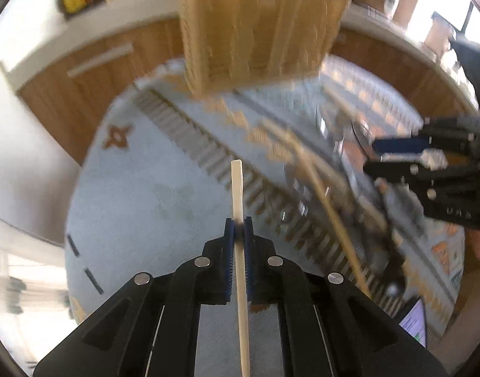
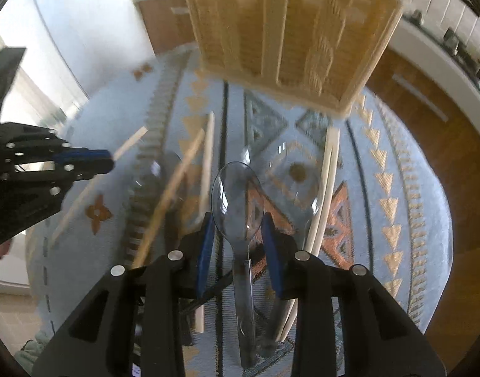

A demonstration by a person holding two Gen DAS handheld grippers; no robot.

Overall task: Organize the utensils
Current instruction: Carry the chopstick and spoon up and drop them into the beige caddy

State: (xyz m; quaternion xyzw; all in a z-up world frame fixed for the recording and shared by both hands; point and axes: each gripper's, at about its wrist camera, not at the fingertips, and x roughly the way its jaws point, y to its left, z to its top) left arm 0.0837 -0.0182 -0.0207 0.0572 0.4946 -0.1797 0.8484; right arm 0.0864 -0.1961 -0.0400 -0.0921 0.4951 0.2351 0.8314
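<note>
Left gripper (image 1: 239, 232): we find the jaws closed right down on a pale chopstick (image 1: 238, 194). The blue pads clamp it partway along its length, and the free end stands out ahead of the fingertips. We judge this grip is chosen so the stick can be lowered endwise into a slot.

Right gripper (image 2: 238, 235): the jaws stand partly open, and between them sits a clear plastic spoon (image 2: 237, 194). The pads flank the neck just under the bowl, and the handle runs back beneath the gripper. We take it as held, since the spoon appears lifted off the cloth. The pads' contact on so clear a thing is hard to confirm.

Remaining utensils: two paired chopsticks (image 2: 329, 169) lie on the cloth just right of the spoon. Further loose sticks (image 2: 208, 154) lie to its left, some crossed. A second clear spoon (image 2: 298, 172) lies beside the held one.

Surface: a patterned blue tablecloth (image 2: 406, 163) covers the round table, and the loose pieces lie scattered near its middle.

Destination: a wooden slatted organizer (image 2: 290, 31) stands at the far side, well apart from both grippers. Blur hides which compartments it has.

Assessment: both hands are loaded and point down toward the table. We judge the carry to the organizer comes next.
</note>
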